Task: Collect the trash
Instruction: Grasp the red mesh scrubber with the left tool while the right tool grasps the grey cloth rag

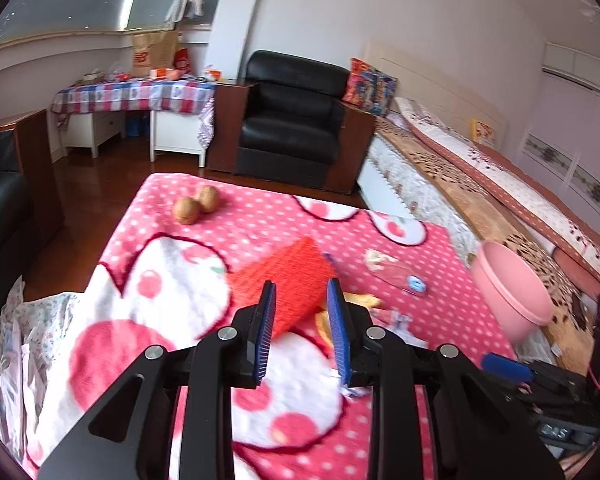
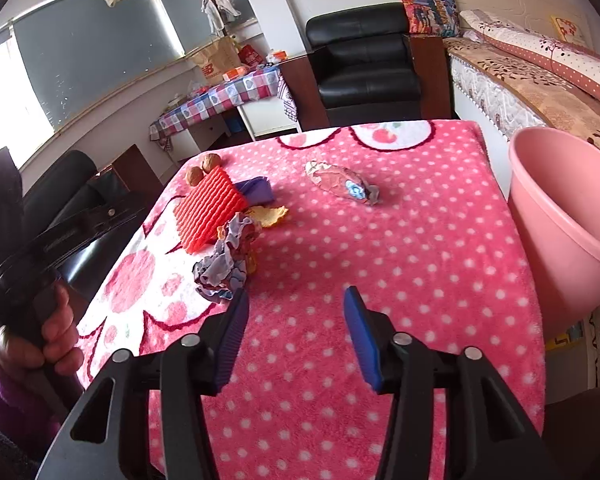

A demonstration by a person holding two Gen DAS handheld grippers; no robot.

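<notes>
Left tool (image 1: 301,286): jaws apart, nothing between them, hovering over the red foam fruit net (image 1: 290,276).
Right tool (image 2: 296,295): jaws apart and empty, above bare pink polka-dot blanket (image 2: 420,240) on the worktop.
Trash: foam net, purple wrapper (image 2: 256,191), orange peel (image 2: 270,215), crumpled grey wrapper (image 2: 224,264) clustered left; crinkled snack wrapper (image 2: 342,182) apart, mid-worktop.
Bin: pink plastic bucket (image 2: 560,216) at the right edge.
Handling: likely all light, soft, crushable; pinch a raised fold or edge.
Writing: paper bag (image 2: 216,60) shows an "NB" logo; wrapper print unreadable.
Not trash, probably: two walnuts (image 2: 203,168).
</notes>
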